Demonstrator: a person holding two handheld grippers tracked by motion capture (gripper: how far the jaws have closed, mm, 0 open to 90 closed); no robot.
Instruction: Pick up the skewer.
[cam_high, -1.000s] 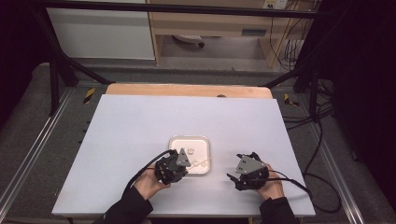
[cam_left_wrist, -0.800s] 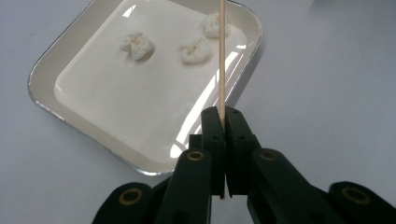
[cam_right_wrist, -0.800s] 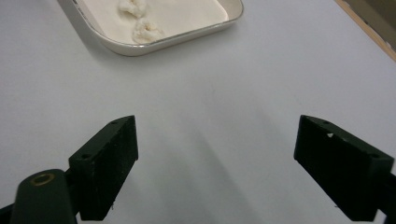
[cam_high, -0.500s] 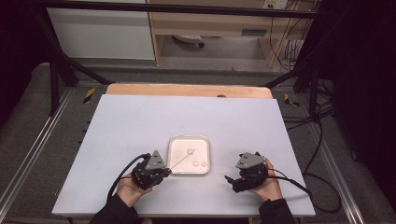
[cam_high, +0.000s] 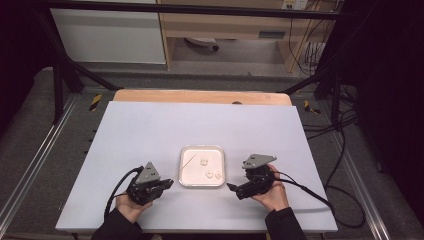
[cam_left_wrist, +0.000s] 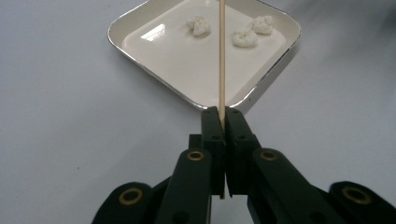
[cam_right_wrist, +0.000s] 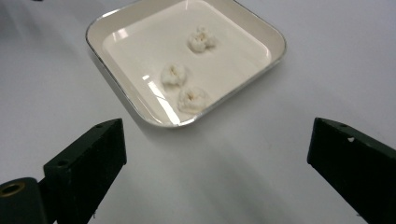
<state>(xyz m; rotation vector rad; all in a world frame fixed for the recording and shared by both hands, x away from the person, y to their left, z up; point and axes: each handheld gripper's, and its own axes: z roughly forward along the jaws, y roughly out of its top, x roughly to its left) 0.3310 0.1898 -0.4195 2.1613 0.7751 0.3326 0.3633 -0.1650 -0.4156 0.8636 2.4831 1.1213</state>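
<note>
Since a second ago, the left gripper (cam_high: 169, 183) has drawn back from over the tray (cam_high: 202, 184) toward the table's near left, and the right gripper (cam_high: 231, 187) has just been opening its jaws, nothing between them. From above, both sit beside the tray on the white table (cam_high: 150, 130), one per side. Looking along the left gripper (cam_left_wrist: 222, 116), its jaws pinch a thin wooden skewer (cam_left_wrist: 222, 56) that reaches over the tray (cam_left_wrist: 154, 77) and its three white lumps (cam_left_wrist: 245, 38). Looking along the right gripper (cam_right_wrist: 217, 144), the jaws stand wide apart, just short of the tray (cam_right_wrist: 140, 112).
</note>
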